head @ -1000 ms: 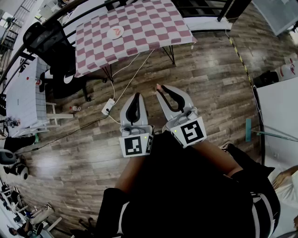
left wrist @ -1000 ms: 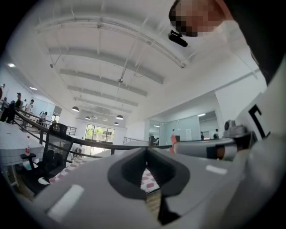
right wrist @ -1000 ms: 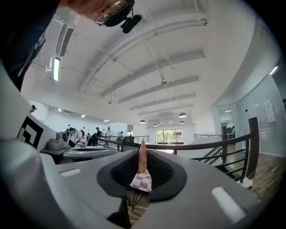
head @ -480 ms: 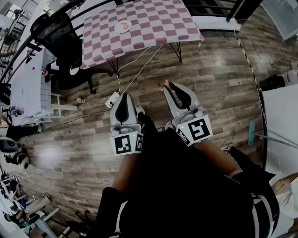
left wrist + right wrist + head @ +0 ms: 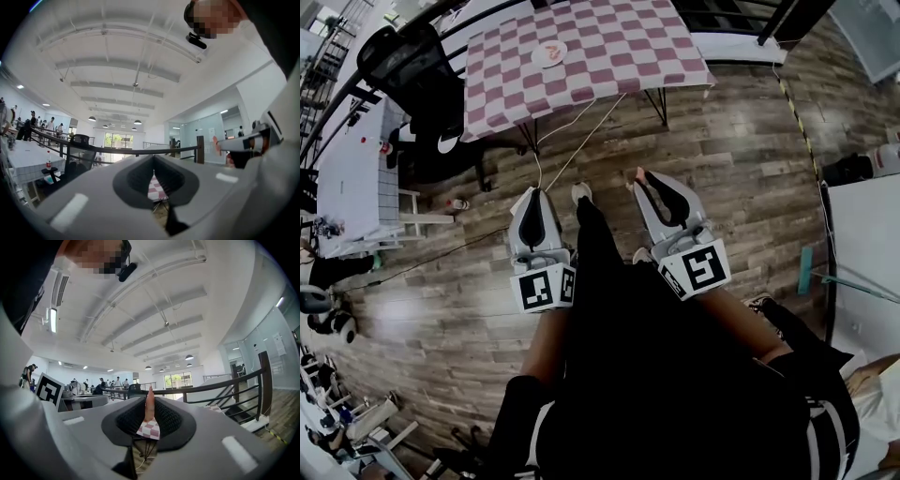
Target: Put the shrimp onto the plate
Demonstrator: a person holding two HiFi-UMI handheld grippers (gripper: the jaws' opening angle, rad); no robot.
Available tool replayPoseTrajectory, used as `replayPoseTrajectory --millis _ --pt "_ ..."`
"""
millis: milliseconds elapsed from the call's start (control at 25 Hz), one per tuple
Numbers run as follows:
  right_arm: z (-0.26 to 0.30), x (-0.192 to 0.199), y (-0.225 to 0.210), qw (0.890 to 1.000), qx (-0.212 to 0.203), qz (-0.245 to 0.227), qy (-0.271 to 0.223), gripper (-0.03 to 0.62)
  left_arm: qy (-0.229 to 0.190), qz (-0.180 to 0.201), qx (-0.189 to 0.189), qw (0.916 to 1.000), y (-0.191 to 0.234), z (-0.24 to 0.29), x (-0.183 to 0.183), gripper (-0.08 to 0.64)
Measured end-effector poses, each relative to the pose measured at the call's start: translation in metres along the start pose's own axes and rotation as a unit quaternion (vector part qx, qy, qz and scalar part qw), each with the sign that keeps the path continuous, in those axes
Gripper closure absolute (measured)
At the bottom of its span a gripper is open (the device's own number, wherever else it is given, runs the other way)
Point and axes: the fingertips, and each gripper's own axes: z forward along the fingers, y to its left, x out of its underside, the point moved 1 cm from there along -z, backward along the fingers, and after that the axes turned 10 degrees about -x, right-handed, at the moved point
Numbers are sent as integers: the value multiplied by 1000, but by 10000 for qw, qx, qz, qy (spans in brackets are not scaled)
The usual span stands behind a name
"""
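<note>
Currently the task is judged part-way: shrimp picked up, delivery not yet made.

Right gripper: jaws closed on the shrimp, which is pinched upright between the pads. Its pink tip is seen poking out past the jaw tips in both the head view and the right gripper view.

Left gripper: jaws brought together, nothing seen between them in the left gripper view. Only a sliver of checked cloth is visible through the gap lower down.

Both grippers are held low in front of the body, side by side and apart from each other, over a wooden floor.

The plate is seen on a table covered with a pink-and-white checked cloth, well apart from the grippers, ahead and slightly to the left. Something reddish is noted on the plate; whether it is print or food cannot be told at this size.

Done: grasp secured.

Left: the table is to be reached, the right gripper brought over the plate and lowered, and the jaws opened.

Risks, as judged: a white cable is run across the floor from under the table, so tripping is possible. The shrimp is narrow and held by a small area, so slipping in transit is possible
</note>
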Motion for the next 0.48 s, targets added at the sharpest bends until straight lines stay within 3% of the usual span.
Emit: replayPoseTrajectory --millis 480 --pt "97 -18 -68 9985 438 -325 -33 532 -64 -159 561 9983 4 139 3 551"
